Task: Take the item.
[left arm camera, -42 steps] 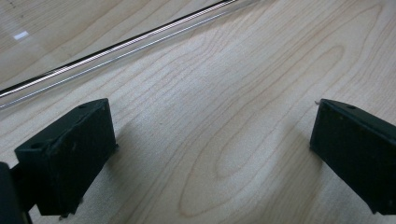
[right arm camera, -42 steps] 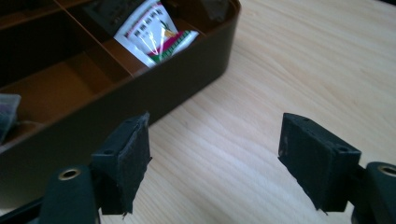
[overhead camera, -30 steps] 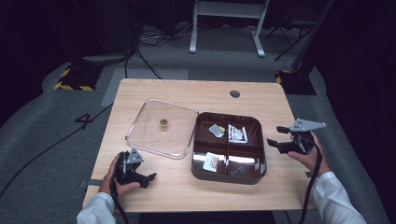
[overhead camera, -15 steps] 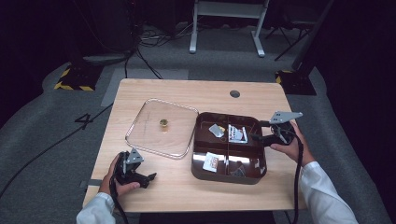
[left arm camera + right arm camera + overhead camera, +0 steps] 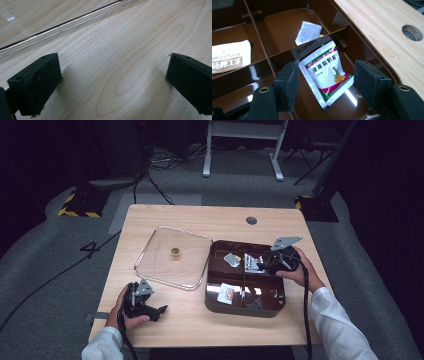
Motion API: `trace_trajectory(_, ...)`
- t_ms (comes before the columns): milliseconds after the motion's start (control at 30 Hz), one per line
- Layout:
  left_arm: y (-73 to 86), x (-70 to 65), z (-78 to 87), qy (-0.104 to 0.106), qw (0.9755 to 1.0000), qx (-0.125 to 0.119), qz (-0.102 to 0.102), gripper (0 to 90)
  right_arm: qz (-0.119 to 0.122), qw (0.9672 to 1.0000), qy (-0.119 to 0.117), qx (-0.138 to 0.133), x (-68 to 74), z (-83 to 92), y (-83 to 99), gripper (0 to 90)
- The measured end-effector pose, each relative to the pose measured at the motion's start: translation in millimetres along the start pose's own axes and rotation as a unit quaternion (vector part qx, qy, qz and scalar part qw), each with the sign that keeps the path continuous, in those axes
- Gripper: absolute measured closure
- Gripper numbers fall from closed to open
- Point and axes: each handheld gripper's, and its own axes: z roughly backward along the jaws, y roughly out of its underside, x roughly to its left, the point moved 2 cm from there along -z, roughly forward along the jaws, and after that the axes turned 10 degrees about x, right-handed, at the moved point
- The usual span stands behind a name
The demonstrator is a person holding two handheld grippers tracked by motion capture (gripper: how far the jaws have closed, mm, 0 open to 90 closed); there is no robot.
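1. Black jaws of the right gripper [image 5: 325, 83] have just been closing and straddle the white snack sachet [image 5: 325, 76] without pressing it.
2. Its long axis runs away from the gripper, leaning on a divider in the brown tray's [image 5: 215, 302] far right compartment.
3. Print shows a pineapple and Chinese characters; a paper packet [image 5: 229, 58] reads "HongMian".
4. Left gripper [image 5: 113, 82] rests spread open on the table [image 5: 200, 217], much farther off.

White sleeves [image 5: 340, 327], black grippers with blocky black jaws, grey three-cornered top plates [image 5: 286, 242] and trailing black cables [image 5: 306, 315].
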Motion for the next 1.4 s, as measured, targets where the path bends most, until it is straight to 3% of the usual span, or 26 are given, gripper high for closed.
trace_trajectory(167,0.0,0.0,0.0,0.0,1.0,0.0,0.0,0.2,0.005,0.9999,-0.003,0.015,0.6,-11.4,-4.0,37.9)
trace_trajectory(733,0.0,-0.1,0.0,0.0,1.0,0.0,0.0,0.2,-0.01,0.9973,-0.027,0.067,-7.4,-40.6,-10.8,36.1)
trace_trajectory(833,0.0,0.0,0.0,0.0,1.0,0.0,0.0,0.2,0.002,0.9949,-0.032,0.095,-7.4,-45.7,-12.7,35.0)
trace_trajectory(1100,0.0,0.0,0.0,0.0,1.0,0.0,0.0,0.2,0.009,0.9904,-0.033,0.134,-5.8,-52.2,-16.3,35.2)
trace_trajectory(1200,0.0,0.0,0.0,-0.001,1.0,0.0,0.0,0.2,0.01,0.9871,-0.034,0.156,-5.4,-55.5,-16.7,39.3)
trace_trajectory(1400,0.0,0.0,0.0,-0.001,1.0,0.0,0.0,0.2,0.022,0.9873,-0.009,0.157,-3.8,-56.1,-17.5,52.6)
